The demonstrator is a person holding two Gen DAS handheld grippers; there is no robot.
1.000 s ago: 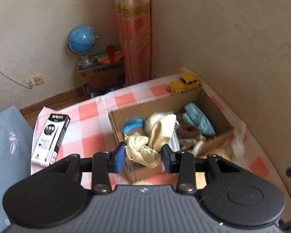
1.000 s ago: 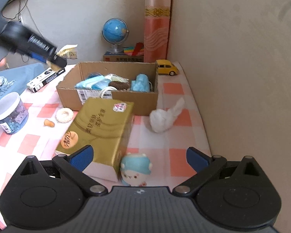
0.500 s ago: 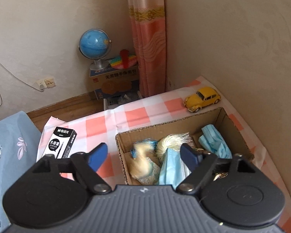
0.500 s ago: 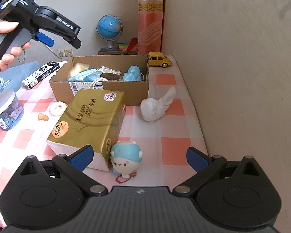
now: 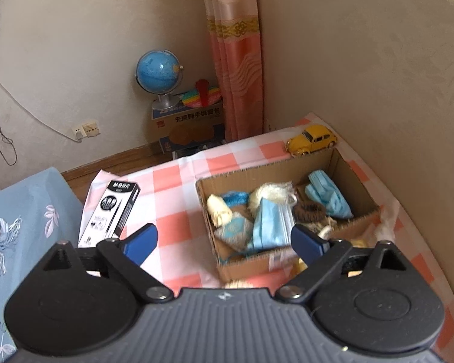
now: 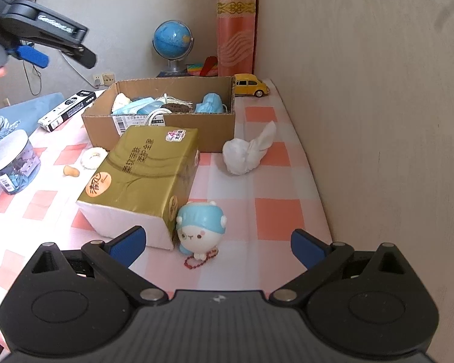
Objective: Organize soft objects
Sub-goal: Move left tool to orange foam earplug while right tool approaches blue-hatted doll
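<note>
**Soft goods gathered in carton as both tongs hang free**

At far left of the right wrist view, the left tongs [image 6: 50,48] hover above the table [image 6: 275,181], partly cut off by the frame edge; their jaws are opening with nothing between them. A clear jar [image 6: 13,163] sits near the table's left edge, its contents hard to make out. The cardboard box [image 6: 196,127] holds blue face masks [image 5: 327,195], a cream cloth [image 5: 219,210] and a brown fuzzy item [image 5: 308,211], tangled so that several pieces cannot be told apart. A gold tissue pack [image 6: 145,178] hides part of the box's front wall. Just beside the pack lies a blue-capped plush toy [image 6: 199,230], between the spread, empty right tongs [image 6: 218,243]. A white knotted cloth [image 6: 246,152] rests on the table near the box's right corner. Bare checked cloth runs from there to the wall at right.
</note>
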